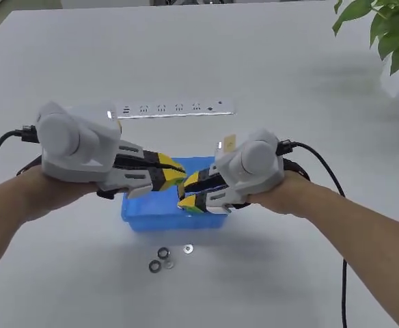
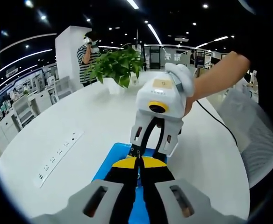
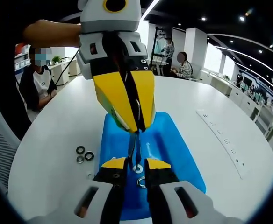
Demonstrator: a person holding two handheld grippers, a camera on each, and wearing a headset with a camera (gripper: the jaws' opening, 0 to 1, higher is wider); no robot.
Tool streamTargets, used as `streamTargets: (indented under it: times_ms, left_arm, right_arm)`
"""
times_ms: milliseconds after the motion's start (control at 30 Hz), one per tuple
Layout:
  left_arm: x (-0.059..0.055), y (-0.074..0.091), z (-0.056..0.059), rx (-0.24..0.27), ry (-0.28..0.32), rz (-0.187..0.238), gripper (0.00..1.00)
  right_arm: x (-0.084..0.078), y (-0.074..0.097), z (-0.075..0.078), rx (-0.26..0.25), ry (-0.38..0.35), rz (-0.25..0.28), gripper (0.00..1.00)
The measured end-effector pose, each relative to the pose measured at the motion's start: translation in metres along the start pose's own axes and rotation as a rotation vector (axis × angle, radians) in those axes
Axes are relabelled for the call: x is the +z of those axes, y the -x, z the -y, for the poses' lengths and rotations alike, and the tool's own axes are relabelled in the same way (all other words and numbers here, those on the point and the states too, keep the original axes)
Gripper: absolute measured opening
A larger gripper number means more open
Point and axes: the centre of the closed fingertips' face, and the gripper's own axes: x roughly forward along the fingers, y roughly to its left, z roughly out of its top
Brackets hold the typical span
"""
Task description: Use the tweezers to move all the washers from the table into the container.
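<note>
Step in hand, as judged: dropping a washer into the blue container (image 3: pixel 176 140).

The left gripper (image 1: pixel 180 176) is clamped on the upper end of the tweezers (image 3: pixel 134 147). The right gripper (image 3: pixel 135 164) stands narrowly parted on either side of the tweezer legs. Whether its pads touch the legs cannot be determined.

The tweezer tip sits at a washer in the container (image 3: pixel 138 168), and release is unconfirmed.

Recommended: keep the tip low over the container floor, ease the squeeze slowly, and lift only once the washer lies free.

The right gripper view gives the container floor, with two washers on it. In the head view the grippers cover that floor. That view places the remaining washers (image 1: pixel 163 253) between the container and the desk's near edge.
</note>
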Motion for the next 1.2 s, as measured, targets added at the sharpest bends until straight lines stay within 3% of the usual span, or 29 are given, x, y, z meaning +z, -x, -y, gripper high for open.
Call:
streamTargets:
  times_ms: [633,1200]
  left_arm:
    - [0.014,0.007,0.006,0.001,-0.023,0.002,0.05]
    - [0.028,0.022,0.019,0.012,-0.048,-0.004,0.05]
  right_arm:
    - [0.006,0.032,-0.004,-0.050,-0.008,-0.021,0.28]
    - [0.000,0.067,-0.012,-0.124,-0.043,-0.069,0.47]
